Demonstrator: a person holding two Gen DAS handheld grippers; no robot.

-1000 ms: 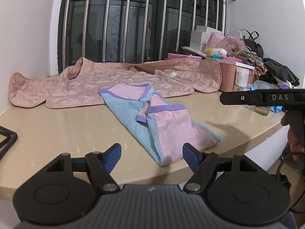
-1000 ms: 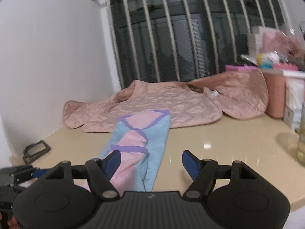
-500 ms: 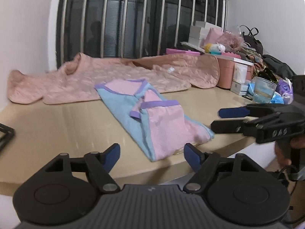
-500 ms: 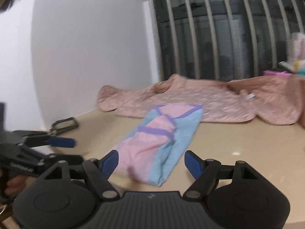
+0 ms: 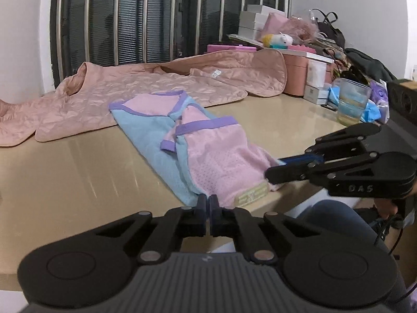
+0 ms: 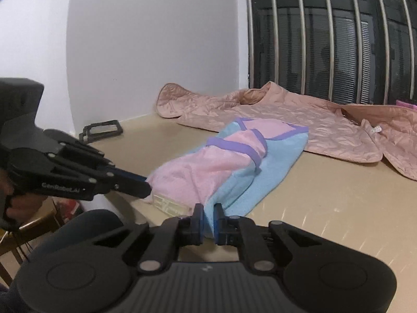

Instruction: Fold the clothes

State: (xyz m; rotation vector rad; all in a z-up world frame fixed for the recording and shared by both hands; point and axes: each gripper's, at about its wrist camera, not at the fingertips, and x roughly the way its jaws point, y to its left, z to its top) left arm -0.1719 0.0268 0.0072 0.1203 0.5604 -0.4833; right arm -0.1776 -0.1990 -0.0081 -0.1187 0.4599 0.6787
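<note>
In the left wrist view, the left gripper sits low at the front edge of the bench. Its two blue fingers are pressed together on the near hem of the little garment — the blue and pink one with purple trim. The garment lies on the bench from the front edge back toward the middle. A small pale label sticks out at its near end, but the words on it are too small to read. The right gripper comes in from the right side and its tips touch the pink corner of the garment. Its fingers look close together, yet the pinch itself is hard to see from here. Behind the garment lies a big pink quilted jacket, cut off at the left edge. A glass cup and a heap of boxes and bags crowd the far right corner.

In the right wrist view, the right gripper has its fingers shut on the blue edge of the garment at the front edge of the bench. The left gripper reaches in from the left with its tips at the pink corner — the cloth hides its hold. A black frame lies near the far left corner by the wall.
</note>
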